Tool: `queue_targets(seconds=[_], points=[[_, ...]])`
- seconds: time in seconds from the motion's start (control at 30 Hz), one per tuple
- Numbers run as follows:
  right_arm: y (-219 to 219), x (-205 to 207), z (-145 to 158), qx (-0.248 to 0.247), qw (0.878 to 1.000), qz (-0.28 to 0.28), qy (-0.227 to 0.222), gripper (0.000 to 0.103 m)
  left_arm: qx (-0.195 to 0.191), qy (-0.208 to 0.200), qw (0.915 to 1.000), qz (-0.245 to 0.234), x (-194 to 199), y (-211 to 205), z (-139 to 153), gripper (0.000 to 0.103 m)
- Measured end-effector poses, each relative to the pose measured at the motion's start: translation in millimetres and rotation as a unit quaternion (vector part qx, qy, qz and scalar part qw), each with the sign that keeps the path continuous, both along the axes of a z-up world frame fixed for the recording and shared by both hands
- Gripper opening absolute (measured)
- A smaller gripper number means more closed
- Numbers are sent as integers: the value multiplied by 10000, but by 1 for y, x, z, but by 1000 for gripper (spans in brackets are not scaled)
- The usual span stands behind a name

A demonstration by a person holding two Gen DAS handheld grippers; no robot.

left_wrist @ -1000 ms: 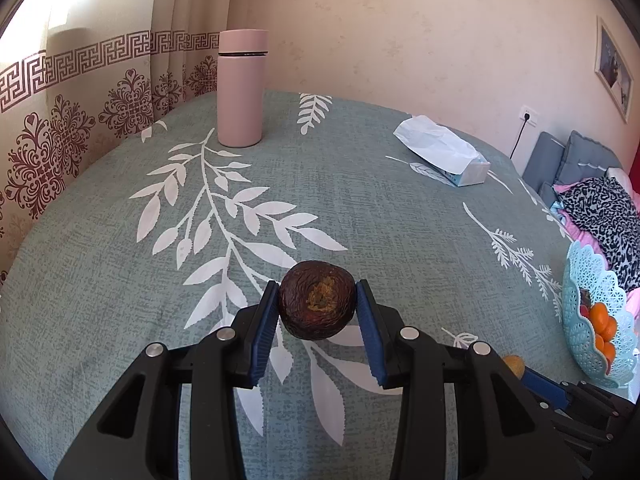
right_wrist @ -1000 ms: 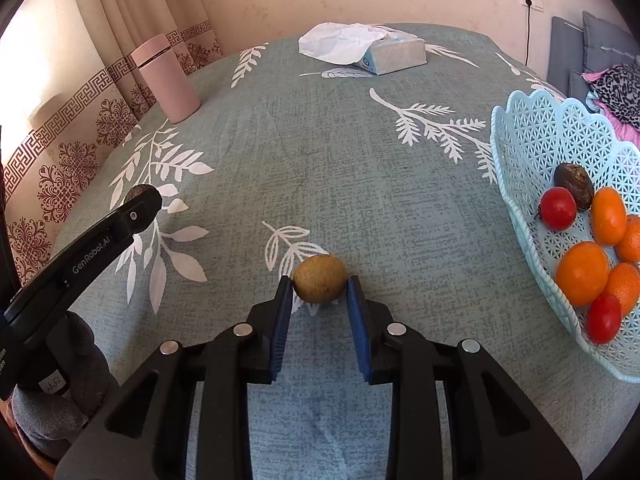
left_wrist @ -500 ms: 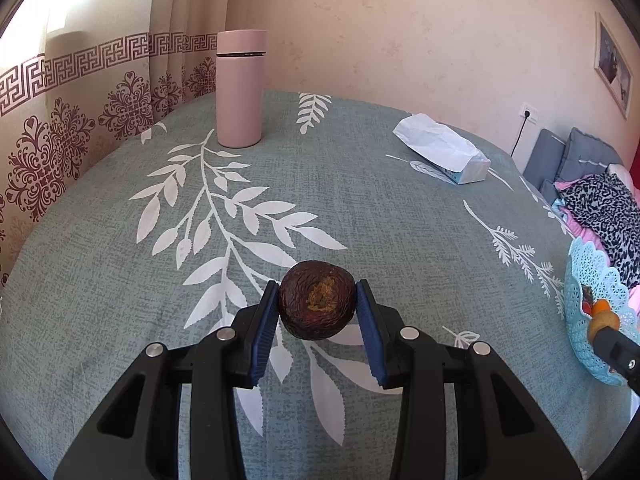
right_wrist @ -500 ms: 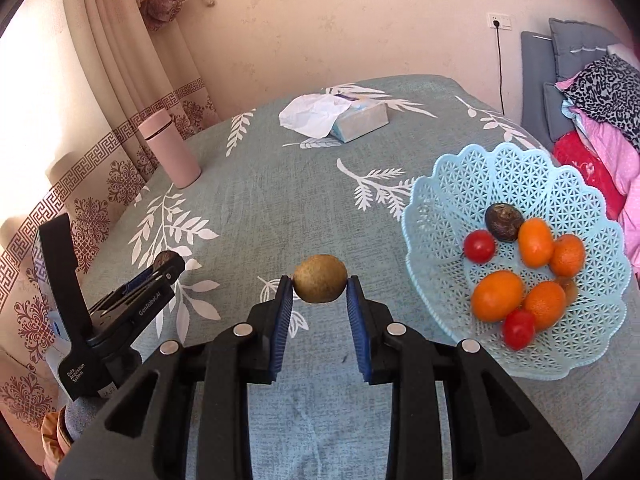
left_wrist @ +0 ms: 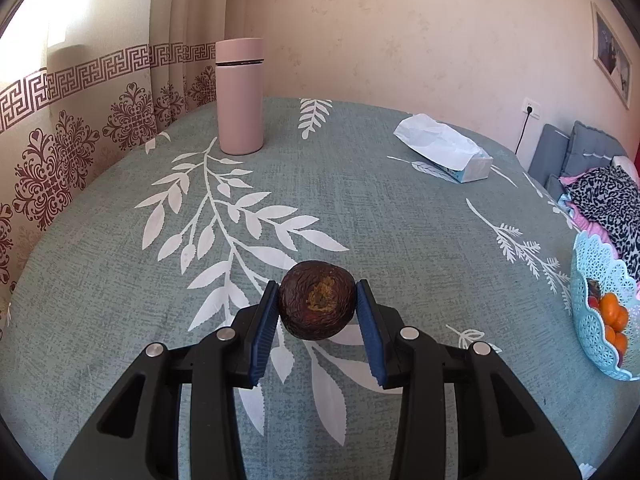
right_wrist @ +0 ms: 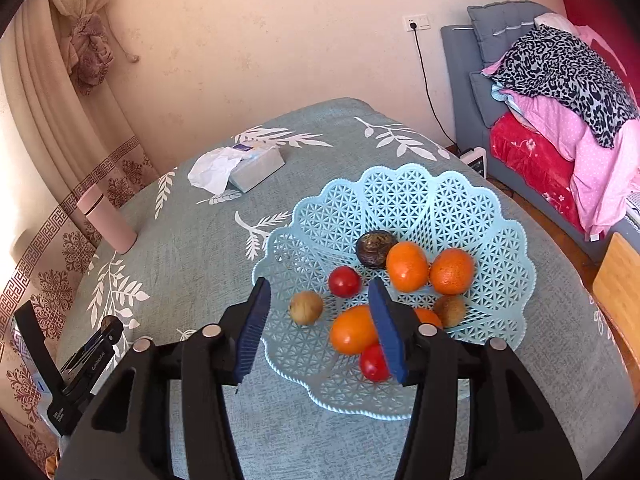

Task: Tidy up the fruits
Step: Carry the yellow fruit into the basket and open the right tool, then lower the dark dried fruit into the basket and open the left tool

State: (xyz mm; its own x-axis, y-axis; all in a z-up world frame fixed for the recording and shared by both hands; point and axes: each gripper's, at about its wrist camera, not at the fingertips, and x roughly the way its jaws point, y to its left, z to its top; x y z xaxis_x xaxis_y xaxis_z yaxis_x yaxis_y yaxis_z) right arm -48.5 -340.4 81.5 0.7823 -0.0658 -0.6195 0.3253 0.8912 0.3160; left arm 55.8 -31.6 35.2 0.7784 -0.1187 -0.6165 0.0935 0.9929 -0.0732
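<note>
Our right tongs have just been opening over the blue basket; the kiwi lies free inside with the other fruit. Our left tongs clamp a dark wrinkled fruit above the surface; we judge it the only piece left.

Left hand-held gripper clamped on a dark wrinkled fruit above the leaf-patterned tabletop, pink flask far ahead to its left, tissue box ahead right, basket of orange fruit at far right
</note>
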Motion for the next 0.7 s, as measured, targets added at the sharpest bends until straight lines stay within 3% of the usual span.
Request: queue_targets(seconds=[0.1, 0.2, 0.3, 0.4, 0.7], points=[[-10, -13, 2, -89, 9998, -156, -67, 54, -15, 54, 10000, -17, -1, -1, 1, 39], [-16, -30, 4, -488, 9976, -463, -172, 56, -19, 51, 9999, -115, -5, -7, 5, 39], [-27, -49, 5, -913, 9915, -865, -320, 64, -37, -3, 9994, -358, -14, -19, 12, 39], [-41, -65, 1, -1120, 9861, -1161, -388, 65, -78, -39, 9976, -694, -23, -39, 20, 39], [-78, -90, -24, -685, 9864, -1415, -475, 66, -156, -200, 9870, -1586, -46, -110, 47, 39]])
